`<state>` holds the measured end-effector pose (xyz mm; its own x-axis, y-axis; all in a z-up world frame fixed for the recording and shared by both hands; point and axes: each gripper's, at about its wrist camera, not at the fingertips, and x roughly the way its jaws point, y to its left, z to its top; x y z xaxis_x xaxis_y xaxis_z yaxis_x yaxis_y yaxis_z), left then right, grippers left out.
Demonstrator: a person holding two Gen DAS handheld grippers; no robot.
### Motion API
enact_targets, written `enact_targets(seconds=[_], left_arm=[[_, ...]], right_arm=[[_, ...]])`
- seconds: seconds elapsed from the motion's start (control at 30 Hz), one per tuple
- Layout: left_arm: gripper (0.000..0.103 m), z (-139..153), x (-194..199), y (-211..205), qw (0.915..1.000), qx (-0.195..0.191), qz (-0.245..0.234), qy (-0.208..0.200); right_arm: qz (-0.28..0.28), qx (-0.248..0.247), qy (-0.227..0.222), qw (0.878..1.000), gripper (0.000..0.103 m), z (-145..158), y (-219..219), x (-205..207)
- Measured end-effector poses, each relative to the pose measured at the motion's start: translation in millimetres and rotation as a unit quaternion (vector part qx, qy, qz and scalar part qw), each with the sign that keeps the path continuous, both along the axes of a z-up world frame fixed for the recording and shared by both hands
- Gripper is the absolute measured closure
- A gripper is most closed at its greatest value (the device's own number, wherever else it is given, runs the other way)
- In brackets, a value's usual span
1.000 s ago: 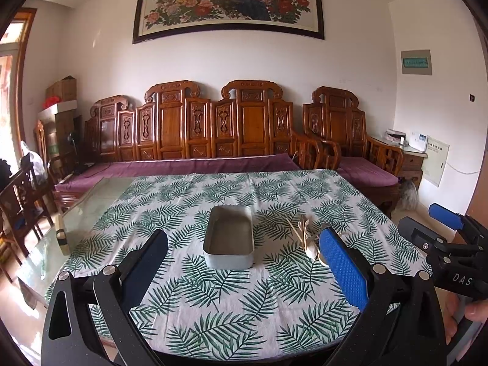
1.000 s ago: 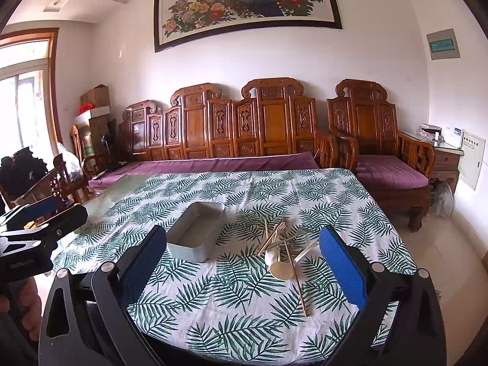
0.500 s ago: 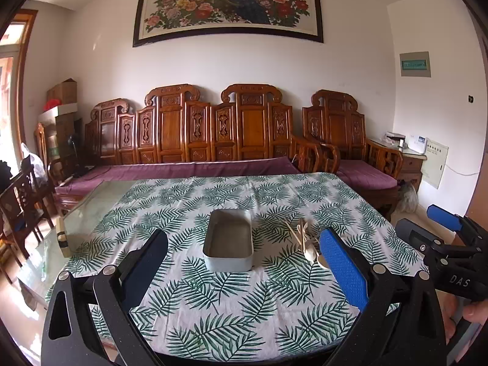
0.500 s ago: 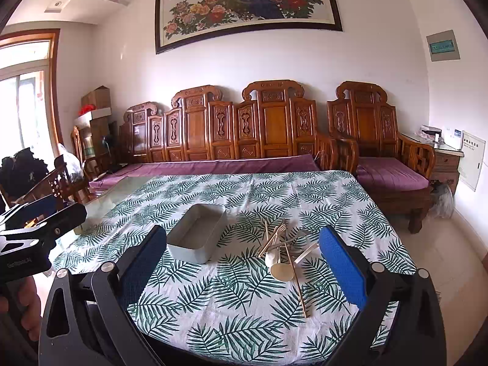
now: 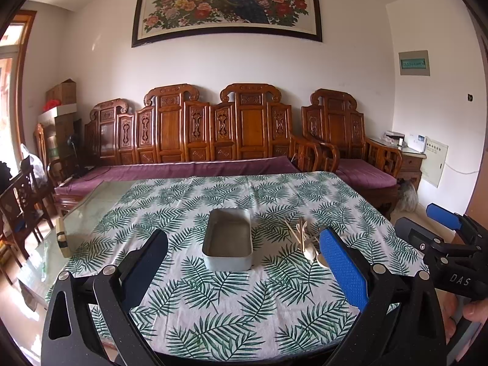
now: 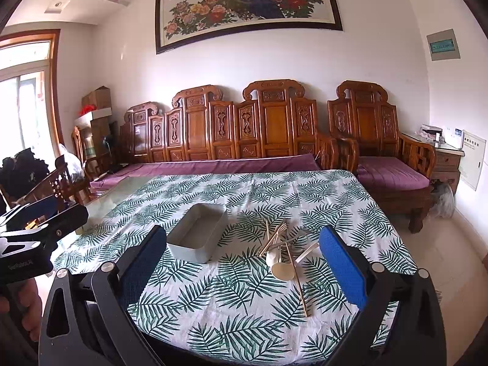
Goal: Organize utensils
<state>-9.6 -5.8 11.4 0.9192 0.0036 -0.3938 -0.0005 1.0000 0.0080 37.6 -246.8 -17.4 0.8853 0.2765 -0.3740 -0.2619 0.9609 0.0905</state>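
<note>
Ahead of both pairs of jaws we see the surface [image 5: 213, 299], spread with a white cloth printed in green fern leaves; a bare glass strip of it shows out beyond our left jaws' left finger. Past its far edge stands a long carved wooden bench [image 5: 195, 140] with a purple cushion, and above that hangs a framed peacock painting [image 5: 227, 6].

We hold the left gripper [image 5: 244, 262] low at the near edge of the surface, its jaws spread wide and holding nothing. The grey rectangular tray [image 5: 227, 244] lies straight ahead, framed in the gap between the two fingers but farther out and touching neither; it looks empty inside.

Our right gripper [image 6: 244, 262] sits at the same near edge, its jaws likewise released and empty. From this view the tray [image 6: 198, 236] lies ahead and toward the left finger, set at an angle.

The utensils [image 6: 285, 248] lie in a loose crossed heap on the cloth, ahead of the right jaws and toward their right finger, just beside the tray's right side and outside it. We make out pale wooden chopsticks, one reaching back toward us, a light fork, and a cream spoon [image 6: 282, 270] at the near end. From the left view the same heap [image 5: 306, 239] sits just beyond the blue right finger, partly hidden by it.
</note>
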Motion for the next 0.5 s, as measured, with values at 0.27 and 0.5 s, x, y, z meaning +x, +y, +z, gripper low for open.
enact_targets(seconds=[0.27, 0.5], left_arm=[[0.006, -0.4, -0.5, -1.9, 1.0, 0.001, -0.001, 0.001], [0.006, -1.7, 0.0, -1.9, 1.0, 0.002, -0.002, 0.002]], right_arm=[[0.001, 0.0, -0.001, 1.0, 0.002, 0.2, 0.2, -0.1], [0.001, 0.0, 0.0, 1.0, 0.002, -0.6, 0.1, -0.5]])
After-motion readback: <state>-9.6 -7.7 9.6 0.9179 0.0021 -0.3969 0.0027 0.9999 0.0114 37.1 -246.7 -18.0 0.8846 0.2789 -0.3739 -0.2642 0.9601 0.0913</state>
